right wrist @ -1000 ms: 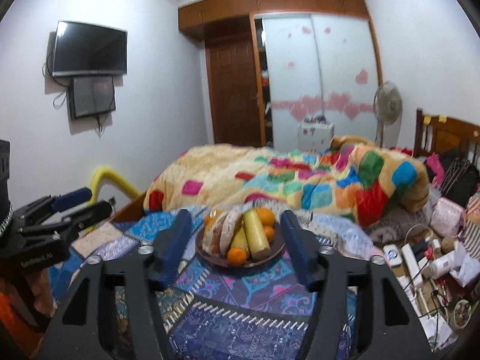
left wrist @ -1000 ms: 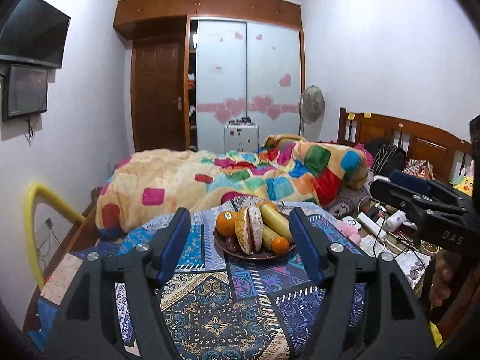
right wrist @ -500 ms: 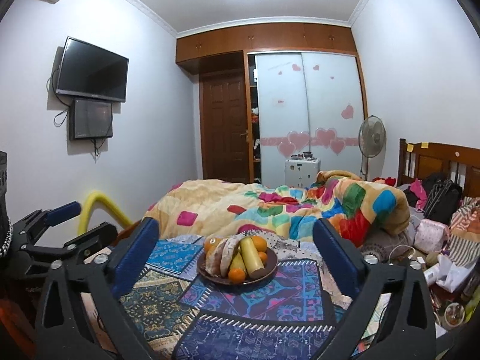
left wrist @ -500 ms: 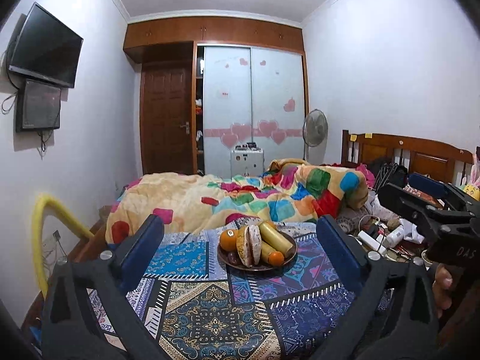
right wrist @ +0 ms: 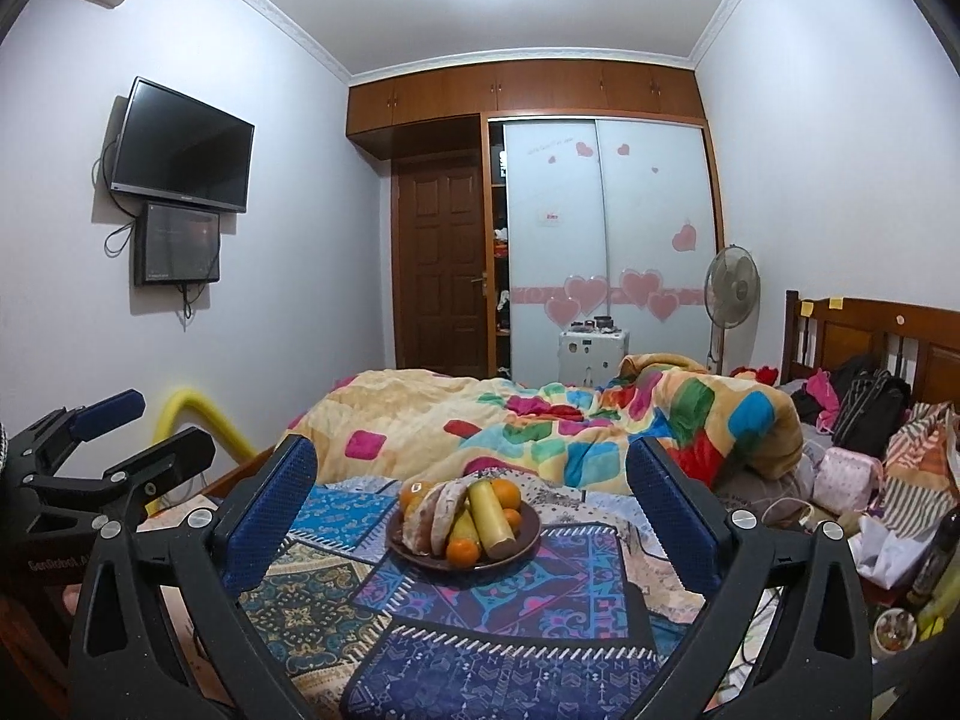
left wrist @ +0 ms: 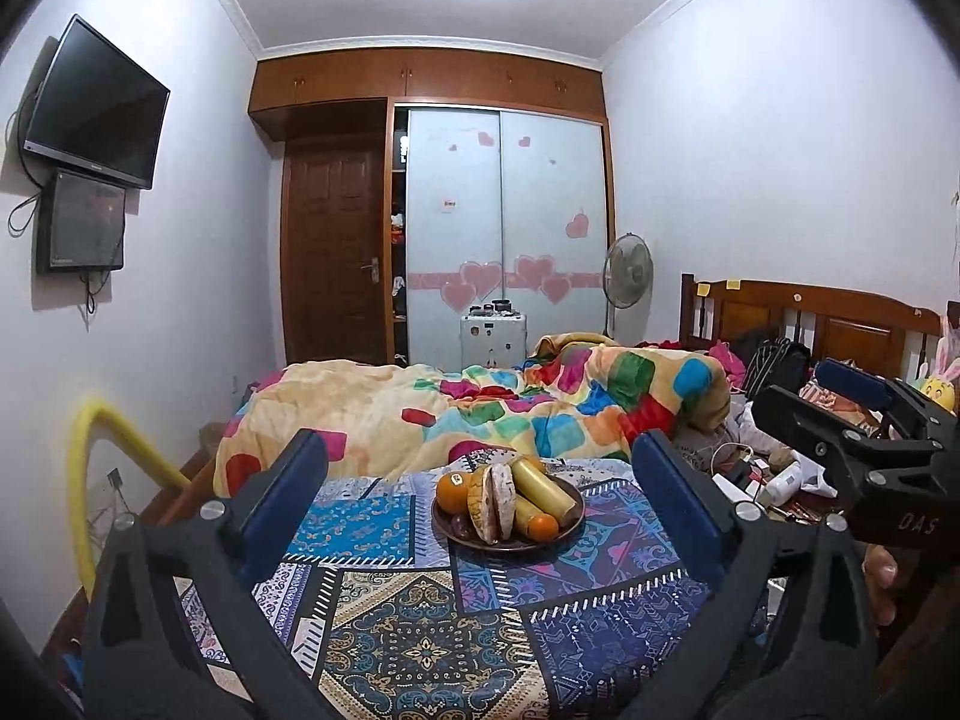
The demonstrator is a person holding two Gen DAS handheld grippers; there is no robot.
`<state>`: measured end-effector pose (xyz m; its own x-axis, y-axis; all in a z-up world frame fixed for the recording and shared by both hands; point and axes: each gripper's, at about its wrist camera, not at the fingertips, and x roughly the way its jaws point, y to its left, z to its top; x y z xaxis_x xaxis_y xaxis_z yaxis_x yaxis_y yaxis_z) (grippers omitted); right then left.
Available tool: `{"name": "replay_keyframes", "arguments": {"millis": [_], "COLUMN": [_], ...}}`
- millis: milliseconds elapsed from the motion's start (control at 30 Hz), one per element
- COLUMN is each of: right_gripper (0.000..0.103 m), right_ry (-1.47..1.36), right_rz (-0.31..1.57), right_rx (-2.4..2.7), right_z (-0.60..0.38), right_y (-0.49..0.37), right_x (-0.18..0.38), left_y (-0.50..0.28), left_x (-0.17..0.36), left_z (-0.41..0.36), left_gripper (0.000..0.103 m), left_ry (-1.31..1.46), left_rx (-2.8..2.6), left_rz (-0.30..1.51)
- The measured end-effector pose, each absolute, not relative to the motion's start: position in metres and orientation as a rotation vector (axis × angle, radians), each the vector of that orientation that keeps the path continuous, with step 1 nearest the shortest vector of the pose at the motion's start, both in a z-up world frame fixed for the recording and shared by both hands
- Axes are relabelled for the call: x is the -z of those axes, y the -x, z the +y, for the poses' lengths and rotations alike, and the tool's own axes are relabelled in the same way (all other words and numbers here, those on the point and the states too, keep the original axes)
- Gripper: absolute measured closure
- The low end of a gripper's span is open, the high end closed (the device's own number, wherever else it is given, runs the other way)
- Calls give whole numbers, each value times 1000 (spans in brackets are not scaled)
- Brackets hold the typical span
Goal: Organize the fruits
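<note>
From my feed, both grippers were black with blue pads: the left gripper (left wrist: 480, 492) and the right gripper (right wrist: 471, 498). The plate (right wrist: 528, 543) was dark brown, holding oranges (left wrist: 451, 491) in bright orange, a yellow-green cylinder (left wrist: 543, 486), and tan, speckled round pieces (left wrist: 501, 501), possibly bread. The patchwork cloth (left wrist: 414, 648) mixed navy, turquoise and cream ornament. The quilt (left wrist: 480, 414) was peach with red, green, blue and pink blocks. The wardrobe doors (right wrist: 606, 228) were pale with pink hearts.
</note>
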<state>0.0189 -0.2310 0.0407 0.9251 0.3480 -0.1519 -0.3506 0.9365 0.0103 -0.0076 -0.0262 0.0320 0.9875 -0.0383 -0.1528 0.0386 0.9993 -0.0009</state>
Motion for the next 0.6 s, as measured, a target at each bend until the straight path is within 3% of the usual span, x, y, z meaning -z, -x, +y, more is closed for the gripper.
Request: {"name": "replay_keyframes", "arguments": {"millis": [600], "right_gripper": [0], "right_ry": [8], "right_rz": [138], "right_rx": [-367], "right_z": [-231], "right_y": [-11], "right_x": [-45], "left_y": [14], "left_x": [-35], "left_z": [-26], "left_gripper": [0], "left_ry": [19], "left_rx": [38], "left_rz": [149]}}
